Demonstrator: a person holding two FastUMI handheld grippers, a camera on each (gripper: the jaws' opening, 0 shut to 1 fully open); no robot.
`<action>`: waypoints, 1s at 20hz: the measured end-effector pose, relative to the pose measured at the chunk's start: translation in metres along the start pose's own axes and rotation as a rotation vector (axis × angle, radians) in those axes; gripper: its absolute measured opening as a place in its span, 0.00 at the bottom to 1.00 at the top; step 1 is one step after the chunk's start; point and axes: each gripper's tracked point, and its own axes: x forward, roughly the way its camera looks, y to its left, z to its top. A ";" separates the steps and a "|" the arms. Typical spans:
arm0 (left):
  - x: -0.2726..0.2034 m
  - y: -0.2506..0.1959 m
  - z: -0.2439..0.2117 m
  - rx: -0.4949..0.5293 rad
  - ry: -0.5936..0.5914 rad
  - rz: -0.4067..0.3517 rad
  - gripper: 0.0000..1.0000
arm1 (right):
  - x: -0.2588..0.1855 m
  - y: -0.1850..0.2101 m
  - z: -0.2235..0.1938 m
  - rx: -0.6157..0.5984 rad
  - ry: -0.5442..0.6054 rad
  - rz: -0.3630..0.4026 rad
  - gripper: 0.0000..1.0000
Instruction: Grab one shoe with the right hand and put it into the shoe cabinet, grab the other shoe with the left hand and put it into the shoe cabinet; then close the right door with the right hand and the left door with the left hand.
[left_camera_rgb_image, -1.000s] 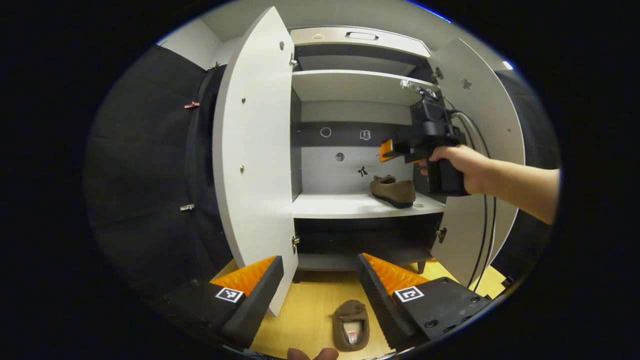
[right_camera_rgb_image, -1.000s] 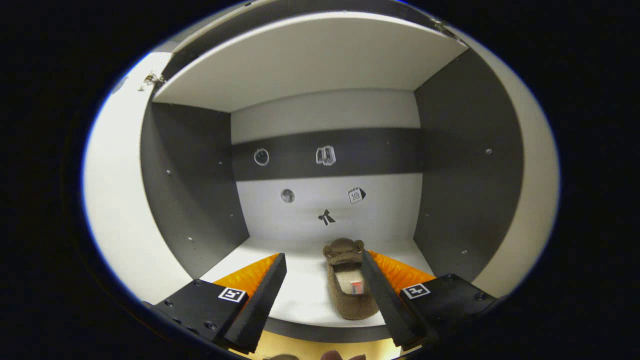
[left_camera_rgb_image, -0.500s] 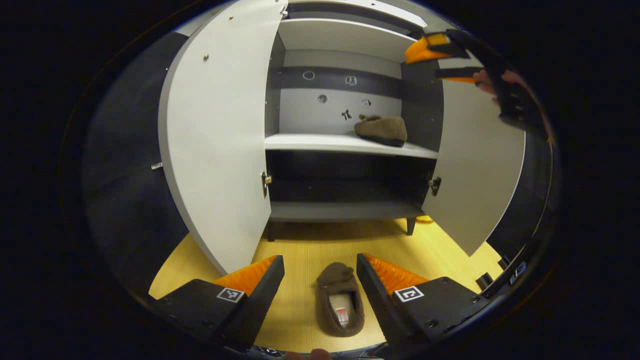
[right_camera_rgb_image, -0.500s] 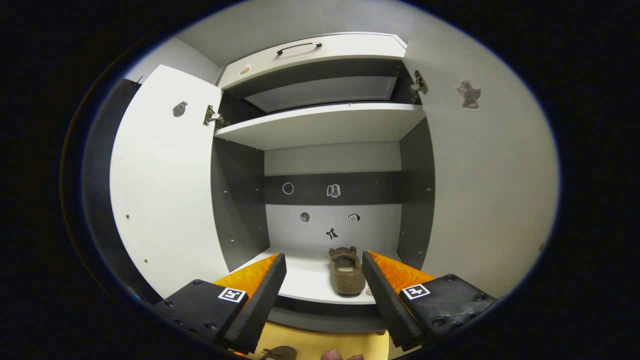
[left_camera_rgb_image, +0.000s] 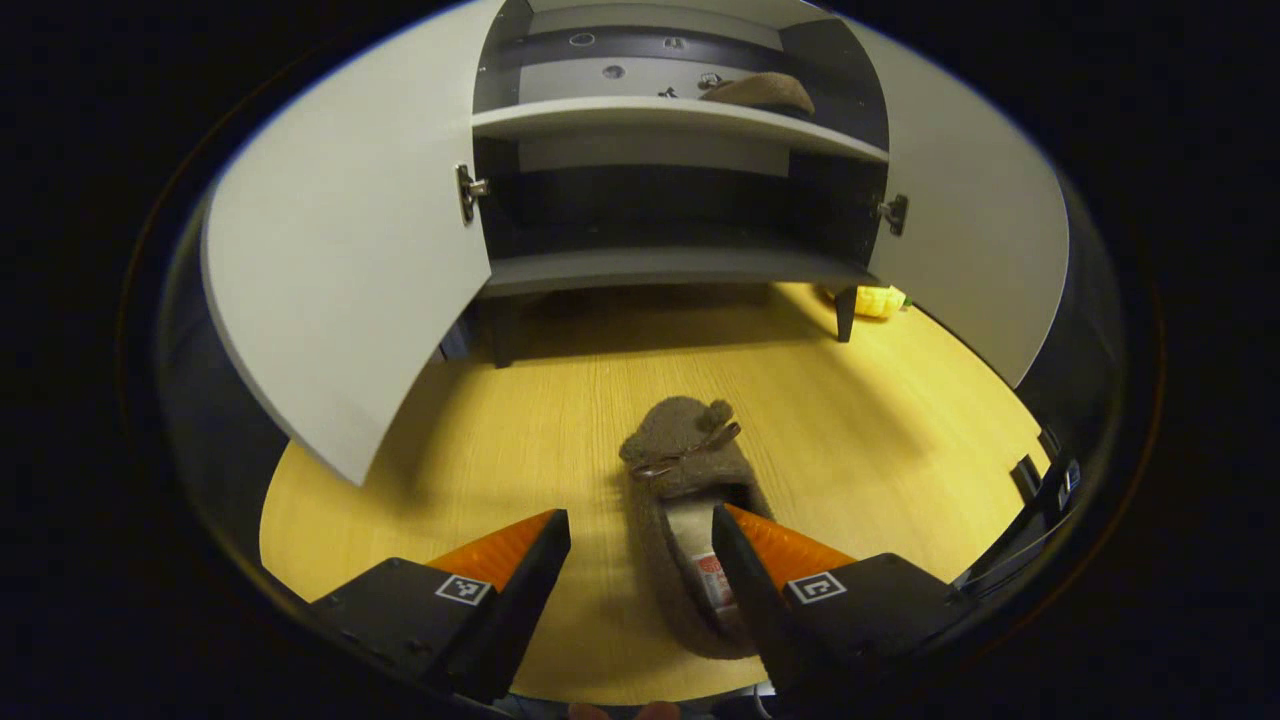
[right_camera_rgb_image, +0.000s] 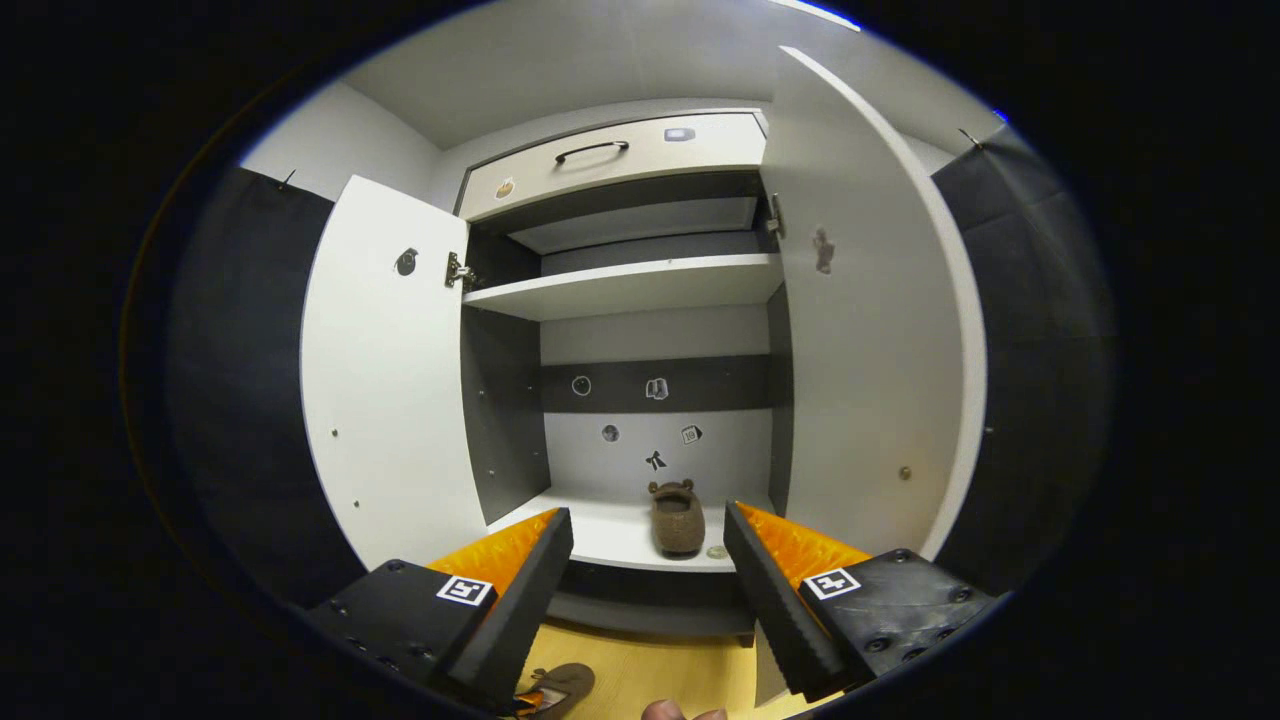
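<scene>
Down on the yellow wooden floor (left_camera_rgb_image: 520, 440), in the left gripper view, a brown slipper (left_camera_rgb_image: 690, 520) lies toe toward the shoe cabinet (left_camera_rgb_image: 680, 265), and the left gripper (left_camera_rgb_image: 640, 580) hovers low over its heel end with jaws spread wide, one finger (left_camera_rgb_image: 745, 590) over the slipper's opening and the other off to its side. Farther off, the other slipper (right_camera_rgb_image: 677, 518) sits on the cabinet's middle shelf (right_camera_rgb_image: 620, 535), seen in the right gripper view between the splayed, empty fingers of the right gripper (right_camera_rgb_image: 650, 590), which is held back from the cabinet. Both the left door (right_camera_rgb_image: 385, 390) and the right door (right_camera_rgb_image: 860, 370) stand open.
</scene>
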 end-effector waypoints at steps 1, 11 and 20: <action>0.009 0.000 -0.005 0.002 0.009 0.004 0.89 | -0.007 -0.007 0.001 0.007 0.003 -0.008 0.97; 0.065 -0.009 0.016 0.028 -0.019 0.001 0.51 | -0.051 -0.071 -0.022 -0.029 0.050 -0.119 0.97; 0.040 -0.007 0.033 -0.034 0.074 0.016 0.07 | -0.067 -0.094 -0.032 -0.036 0.078 -0.142 0.97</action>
